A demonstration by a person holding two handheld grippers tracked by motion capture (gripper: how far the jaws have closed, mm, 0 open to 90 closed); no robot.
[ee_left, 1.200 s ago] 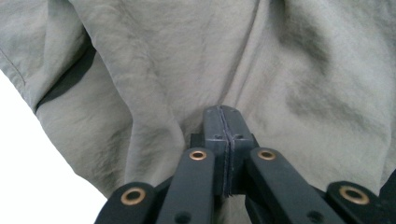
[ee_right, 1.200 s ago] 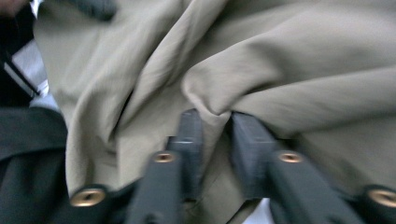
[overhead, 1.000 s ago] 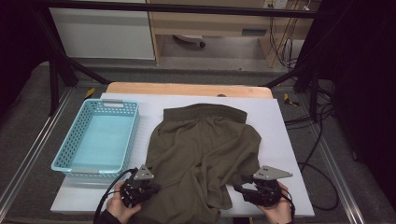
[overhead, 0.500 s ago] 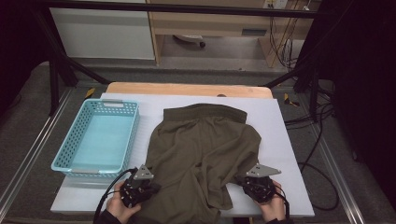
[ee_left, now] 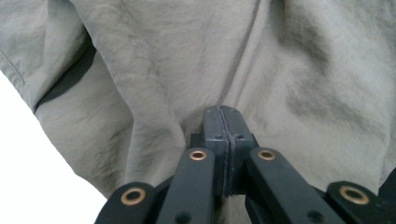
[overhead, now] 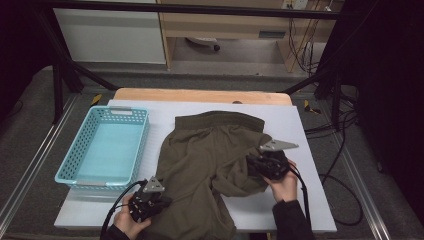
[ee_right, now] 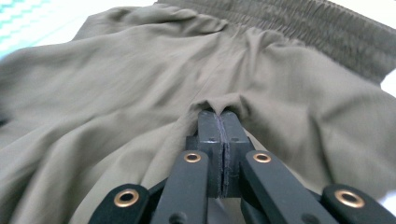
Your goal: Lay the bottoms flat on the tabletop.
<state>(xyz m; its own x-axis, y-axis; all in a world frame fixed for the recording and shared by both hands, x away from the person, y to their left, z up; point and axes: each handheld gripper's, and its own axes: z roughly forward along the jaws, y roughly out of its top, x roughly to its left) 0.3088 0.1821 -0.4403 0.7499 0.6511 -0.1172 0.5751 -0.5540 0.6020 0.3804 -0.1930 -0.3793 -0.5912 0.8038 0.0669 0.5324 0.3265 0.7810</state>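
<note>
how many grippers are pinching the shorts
2. The left gripper is shut on the olive shorts at their near left hem; the right gripper is shut on their right leg.

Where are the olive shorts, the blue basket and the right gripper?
olive shorts [overhead: 200, 150], high view, middle of the fabric.
blue basket [overhead: 102, 179], high view, near rim.
right gripper [ee_right: 222, 122], right gripper view, tips of its fingers.

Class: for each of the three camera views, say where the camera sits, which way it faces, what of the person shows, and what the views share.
High view: above the table, facing forward and down; both hands, left hand-held gripper and right hand-held gripper.
Left gripper view: rides that gripper, jaws shut, facing cloth.
Right gripper view: rides that gripper, facing the waistband.
Shared: the olive garment.
</note>
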